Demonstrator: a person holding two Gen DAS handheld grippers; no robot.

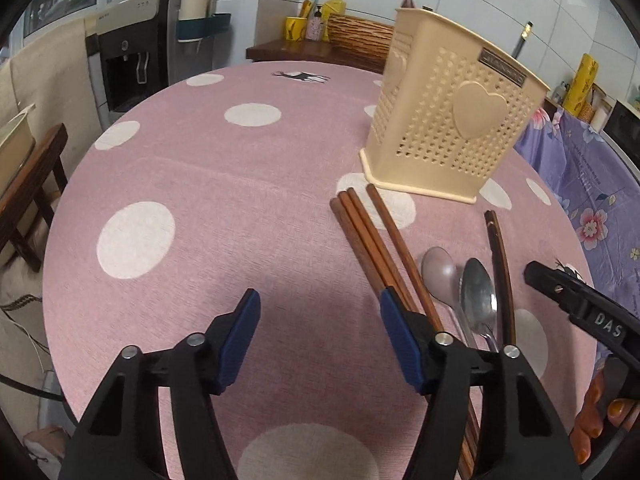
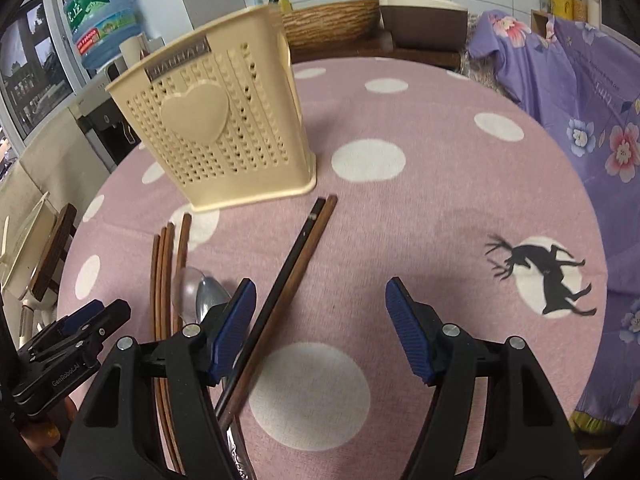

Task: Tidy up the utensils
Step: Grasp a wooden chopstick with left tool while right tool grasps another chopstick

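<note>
A cream perforated utensil holder (image 1: 448, 120) with a heart stands upright on the pink dotted tablecloth (image 1: 224, 184); it also shows in the right wrist view (image 2: 224, 128). Three brown chopsticks (image 1: 372, 244) lie in front of it, with two spoons (image 1: 476, 292) and a dark chopstick pair (image 1: 500, 264) to their right. In the right wrist view the dark pair (image 2: 296, 272) lies diagonally, the brown chopsticks (image 2: 164, 280) and spoons (image 2: 204, 296) to its left. My left gripper (image 1: 320, 340) is open and empty, left of the chopsticks. My right gripper (image 2: 320, 328) is open and empty above the cloth.
A water dispenser (image 1: 132, 60) stands beyond the table's left. A wooden shelf (image 1: 320, 48) with bottles and a yellow cup is behind. A purple floral cloth (image 2: 580, 92) drapes on the right. A wooden chair (image 1: 36, 184) stands at the left edge.
</note>
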